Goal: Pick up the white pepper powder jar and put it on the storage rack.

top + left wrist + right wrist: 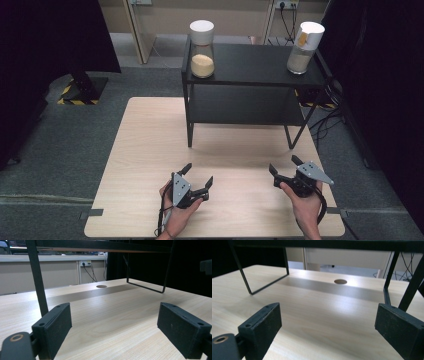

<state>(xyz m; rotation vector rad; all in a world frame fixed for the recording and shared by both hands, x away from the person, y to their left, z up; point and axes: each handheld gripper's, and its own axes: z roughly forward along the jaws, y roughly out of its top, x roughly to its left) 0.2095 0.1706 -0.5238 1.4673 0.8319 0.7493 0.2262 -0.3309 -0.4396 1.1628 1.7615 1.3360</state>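
Two glass jars with white lids stand on top of a black two-tier shelf (250, 65) at the table's far side: the left jar (202, 49) holds yellowish grains, the right jar (304, 48) pale grains and carries an orange tag. My left gripper (198, 175) rests low over the near table, held in a hand, open with nothing between its pads (53, 328). My right gripper (283, 166) sits near the front right, also open and empty, its pads (262, 327) wide apart. Both point toward the shelf.
The light wooden table (150, 150) has a round cable hole (340, 281) under the shelf. Thin black shelf legs (37, 277) stand just ahead of the grippers. Grey carpet, dark curtains and wall sockets with cables surround the table.
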